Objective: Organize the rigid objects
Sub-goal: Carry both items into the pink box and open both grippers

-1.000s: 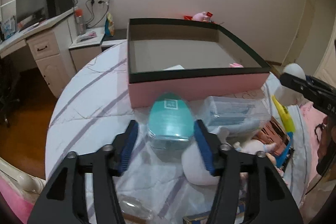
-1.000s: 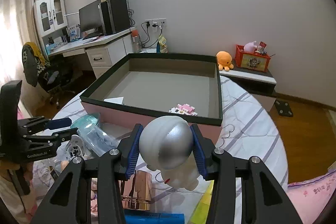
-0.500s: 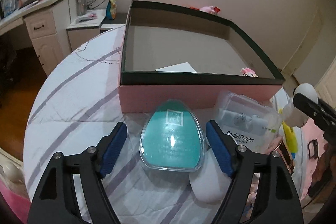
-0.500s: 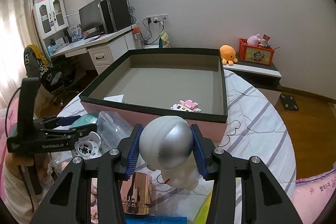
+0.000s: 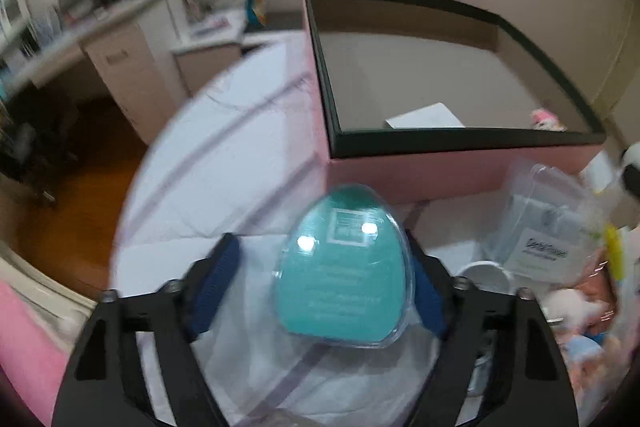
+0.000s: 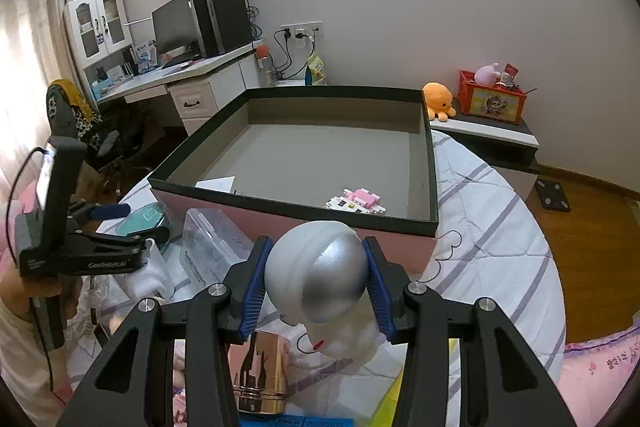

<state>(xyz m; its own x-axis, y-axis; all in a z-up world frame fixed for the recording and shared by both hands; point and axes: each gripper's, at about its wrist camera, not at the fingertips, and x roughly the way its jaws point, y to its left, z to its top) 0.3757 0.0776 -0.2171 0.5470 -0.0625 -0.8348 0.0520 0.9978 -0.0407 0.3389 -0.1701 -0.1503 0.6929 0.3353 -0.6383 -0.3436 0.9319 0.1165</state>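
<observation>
Your left tool [image 5: 320, 287] has just pulled its jaws in a little after spreading them wide over the past second, and it has swung down over the teal egg-shaped case [image 5: 344, 267], which now fills more of the left wrist view than it did a moment ago. The case sits between the blue pads: the right pad looks to be at or against its edge, while clear cloth shows between the case and the left pad, so the jaws stand partly open and, by the look of it, have not yet gripped. That suggests the pick of this piece is close but not made.

The case lies on the striped cloth of the round desk [image 5: 224, 163], just in front of the near pink wall of the big open box [image 5: 440, 171], with a clear floss pack [image 5: 548, 227] beside it to the right.

Your right tool [image 6: 316, 287] has not changed: its pads are closed on the silver-white head of a small figure [image 6: 320, 279], held up above the clutter just short of the box's near wall. Inside the box only a white card [image 6: 218, 183] and a pink-and-white block toy [image 6: 356, 202] lie on the grey floor, so most of the sorting looks still ahead
</observation>
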